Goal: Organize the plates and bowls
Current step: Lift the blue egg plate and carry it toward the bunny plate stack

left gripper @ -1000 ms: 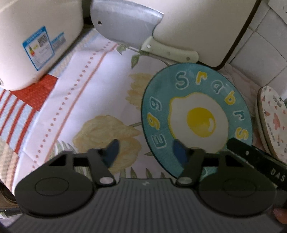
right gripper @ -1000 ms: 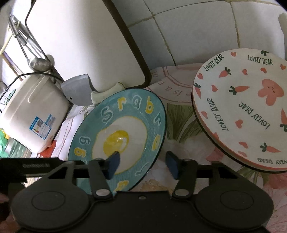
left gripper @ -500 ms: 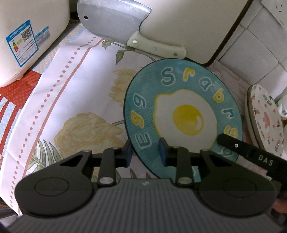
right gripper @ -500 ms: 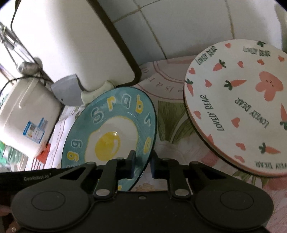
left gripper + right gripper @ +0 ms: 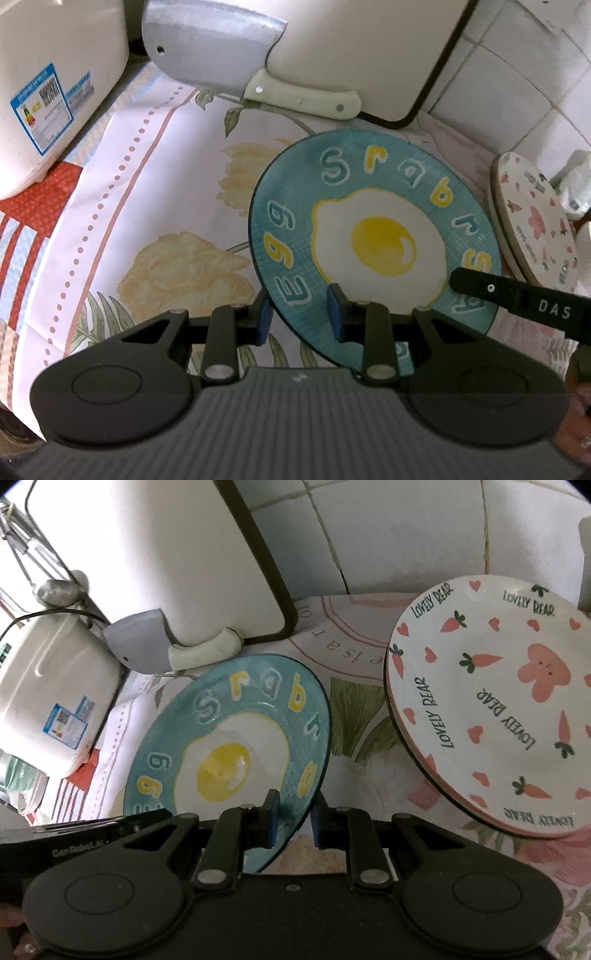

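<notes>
Nearest the left wrist camera, the left gripper (image 5: 299, 318) has its blue-padded fingers (image 5: 264, 320) set on either side of the near left rim of the round teal plate painted with a fried egg and coloured letters (image 5: 373, 243); one pad sits under the rim and the other over it, with a visible gap, so whether they press the plate cannot be told. In the right wrist view, the right gripper (image 5: 293, 821) is pinched onto the same teal plate's (image 5: 236, 753) near right edge, its two pads close together with the rim between them. The plate sits tilted over the floral white tablecloth (image 5: 155, 206), its far side lower toward the wall. Just to the right of it stands the stack of cream plates printed with pink bears, carrots and hearts (image 5: 491, 716), leaning and near the teal plate without touching it. Beyond the teal plate, a steel cleaver with a pale cream handle (image 5: 236, 62) rests against a white cutting board with a dark rim (image 5: 369, 55), which leans on the white tiled wall (image 5: 399, 528). Far to the left sits a white rice cooker bearing a blue label (image 5: 55, 694).
</notes>
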`<state>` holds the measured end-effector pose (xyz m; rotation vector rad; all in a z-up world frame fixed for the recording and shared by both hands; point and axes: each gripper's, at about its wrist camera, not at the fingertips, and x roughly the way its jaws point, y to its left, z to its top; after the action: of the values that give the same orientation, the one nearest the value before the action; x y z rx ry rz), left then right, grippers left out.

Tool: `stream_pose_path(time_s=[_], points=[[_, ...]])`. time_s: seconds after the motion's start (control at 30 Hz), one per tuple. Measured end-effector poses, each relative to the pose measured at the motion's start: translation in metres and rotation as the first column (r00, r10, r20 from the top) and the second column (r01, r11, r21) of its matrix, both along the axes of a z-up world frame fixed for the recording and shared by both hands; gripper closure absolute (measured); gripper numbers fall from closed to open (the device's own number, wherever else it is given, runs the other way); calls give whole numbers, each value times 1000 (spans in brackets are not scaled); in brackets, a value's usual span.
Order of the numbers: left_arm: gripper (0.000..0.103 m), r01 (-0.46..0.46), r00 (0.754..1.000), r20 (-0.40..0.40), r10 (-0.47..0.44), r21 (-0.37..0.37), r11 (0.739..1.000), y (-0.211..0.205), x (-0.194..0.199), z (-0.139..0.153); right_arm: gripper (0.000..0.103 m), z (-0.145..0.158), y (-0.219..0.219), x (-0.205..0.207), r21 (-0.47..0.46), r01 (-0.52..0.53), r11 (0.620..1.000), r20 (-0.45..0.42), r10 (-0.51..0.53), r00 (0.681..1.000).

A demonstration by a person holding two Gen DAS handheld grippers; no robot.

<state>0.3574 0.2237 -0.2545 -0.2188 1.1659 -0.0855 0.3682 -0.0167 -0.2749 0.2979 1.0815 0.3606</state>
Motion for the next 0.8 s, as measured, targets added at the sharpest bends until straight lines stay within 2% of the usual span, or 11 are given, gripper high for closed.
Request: stream_pose_path(time_s=[0.23,0.47,0.8], points=[[74,22,1000,7,-22,21,1000,-9,-13,16,82,15,-6,-20,14,11,1000,6,-11,1000],[74,26,1000,13,-26,-8,1000,-14,-40,35,81,31,-22,-51,47,14,999,18,-15,1000],[74,85,993,80,-84,-10,996,-45,-74,79,80,67,-62,-93,85,48,995,86,-55,995]])
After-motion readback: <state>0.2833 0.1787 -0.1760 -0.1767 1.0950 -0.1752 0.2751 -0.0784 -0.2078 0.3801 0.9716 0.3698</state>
